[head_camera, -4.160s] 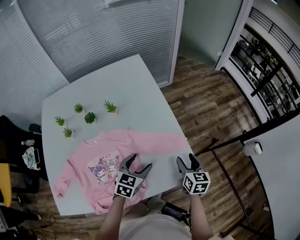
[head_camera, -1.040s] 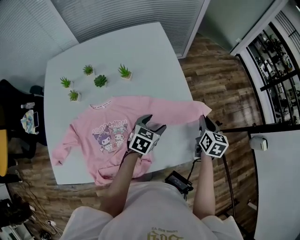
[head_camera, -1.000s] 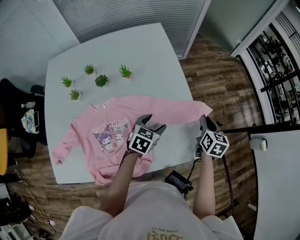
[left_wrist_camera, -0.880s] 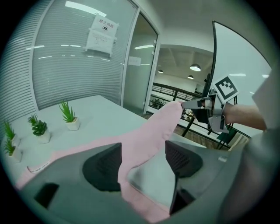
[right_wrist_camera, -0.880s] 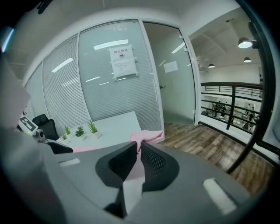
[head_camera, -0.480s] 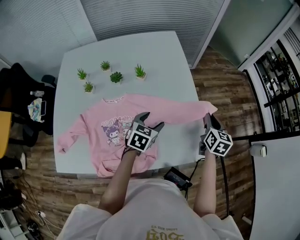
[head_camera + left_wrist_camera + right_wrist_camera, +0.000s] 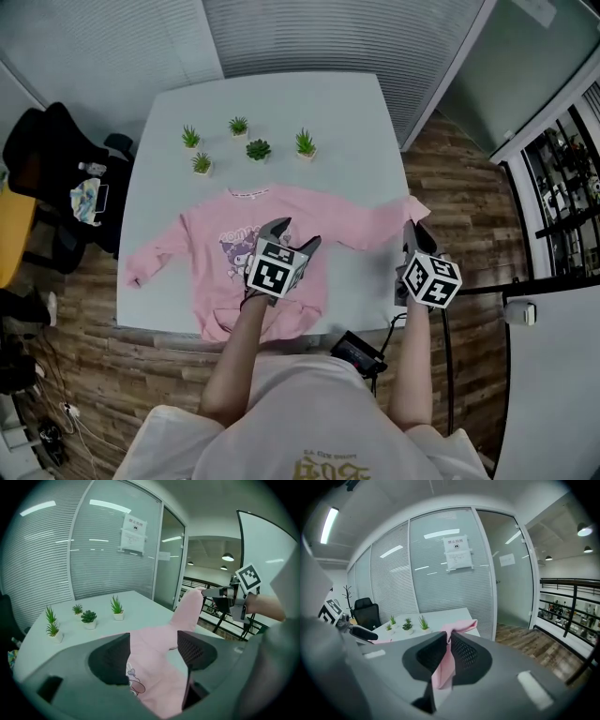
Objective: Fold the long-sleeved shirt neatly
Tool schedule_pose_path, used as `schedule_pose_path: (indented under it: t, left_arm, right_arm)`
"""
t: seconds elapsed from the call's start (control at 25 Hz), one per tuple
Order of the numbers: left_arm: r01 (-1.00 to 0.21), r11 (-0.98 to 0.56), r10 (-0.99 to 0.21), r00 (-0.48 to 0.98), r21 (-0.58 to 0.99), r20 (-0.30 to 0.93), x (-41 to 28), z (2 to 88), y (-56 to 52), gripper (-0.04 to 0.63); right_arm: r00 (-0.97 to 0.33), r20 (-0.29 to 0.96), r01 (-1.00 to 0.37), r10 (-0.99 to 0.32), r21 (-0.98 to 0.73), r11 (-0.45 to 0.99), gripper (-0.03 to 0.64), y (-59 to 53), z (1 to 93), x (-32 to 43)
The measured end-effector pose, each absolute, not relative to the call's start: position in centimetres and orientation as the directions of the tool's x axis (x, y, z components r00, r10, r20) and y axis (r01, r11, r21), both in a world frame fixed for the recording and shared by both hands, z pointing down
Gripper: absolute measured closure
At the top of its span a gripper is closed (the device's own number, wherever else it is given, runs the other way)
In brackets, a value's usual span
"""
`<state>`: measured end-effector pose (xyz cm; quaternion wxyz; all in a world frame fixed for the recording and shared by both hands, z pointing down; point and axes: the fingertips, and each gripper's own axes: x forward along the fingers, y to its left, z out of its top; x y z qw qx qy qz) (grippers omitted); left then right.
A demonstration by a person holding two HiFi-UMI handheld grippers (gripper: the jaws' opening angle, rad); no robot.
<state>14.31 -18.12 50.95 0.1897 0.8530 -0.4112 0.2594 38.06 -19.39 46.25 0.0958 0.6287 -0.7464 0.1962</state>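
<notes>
White table (image 7: 281, 108), pink shirt (image 7: 202, 281), lettering illegible

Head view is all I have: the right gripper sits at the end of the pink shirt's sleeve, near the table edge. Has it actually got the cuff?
Observer: Yes. In the right gripper view, the right gripper is shut on the cuff, with pink fabric hanging below the jaws.
Operator: Is the sleeve lying flat on the table?
Observer: No. The left gripper view shows the sleeve rising off the table up to that gripper.
Operator: And the left gripper?
Observer: The left gripper is open, with nothing between its jaws, held over the shirt.
</notes>
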Motion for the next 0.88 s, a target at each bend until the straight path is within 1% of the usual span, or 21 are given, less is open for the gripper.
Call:
schedule_pose_path:
  t: [0.44, 0.88]
  left_arm:
    - [-0.869, -0.49, -0.675, 0.433, 0.076, 0.597, 8.4, 49.7, -15.8, 0.272]
    - [-0.938, -0.345, -0.732, 0.293, 0.036, 0.615, 0.1, 49.3, -13.2, 0.272]
  right_arm:
    - [-0.32, 0.347, -0.943, -0.882, -0.204, 0.262, 0.575, -19.4, 45.2, 32.0]
    - [-0.455, 0.308, -0.887, -0.836, -0.237, 0.395, 0.575, -20.7, 44.8, 24.9]
